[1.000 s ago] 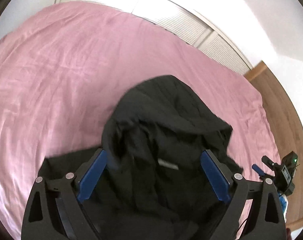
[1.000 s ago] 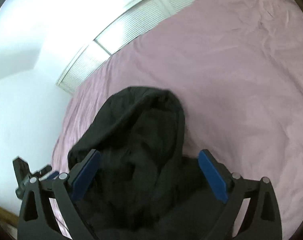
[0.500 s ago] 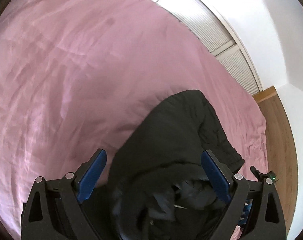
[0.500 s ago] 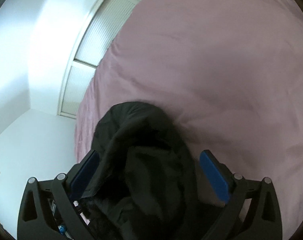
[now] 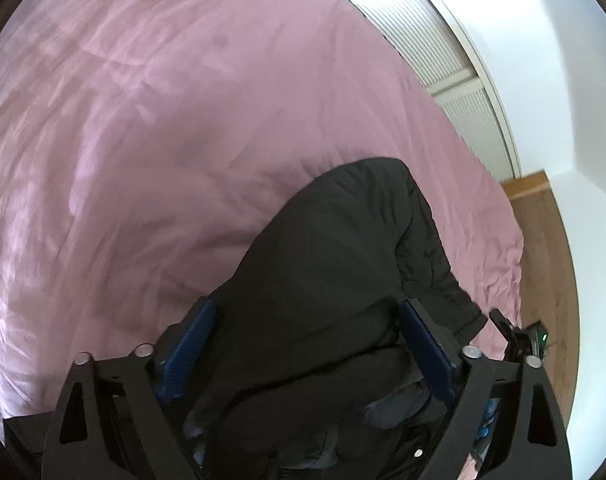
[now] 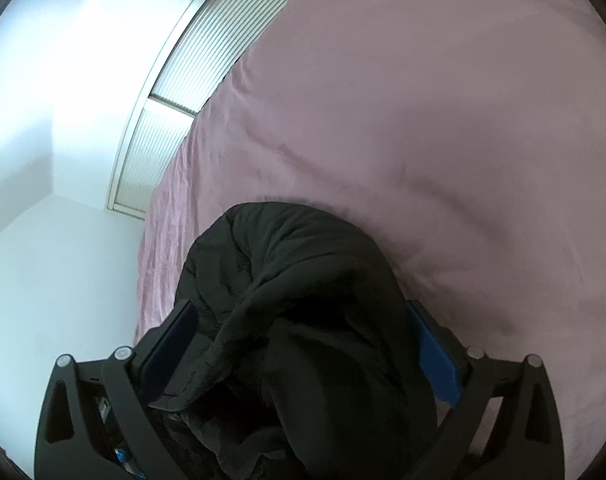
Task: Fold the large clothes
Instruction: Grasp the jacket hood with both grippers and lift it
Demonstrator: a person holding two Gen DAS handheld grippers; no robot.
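Both grippers, left gripper (image 5: 303, 350) & right gripper (image 6: 299, 354), jaws just narrowing around bulky black quilted jacket (image 5: 343, 264) on pink bedsheet (image 5: 143, 120); pads' contact w/ jacket unclear; best to gather thick folds evenly.

Jacket (image 5: 335, 264): black, quilted stitching, no print. Bedsheet (image 5: 151, 128): plain pink-mauve, creased, one small darker spot towards the top. Left gripper (image 5: 303, 344) and right gripper (image 6: 303, 344): black frames, blue pads (image 5: 187, 348), silver screw heads. Walls (image 6: 55, 80): white. Wardrobe doors (image 6: 207, 68): white, ribbed. Floor (image 5: 543, 248): brown wood.
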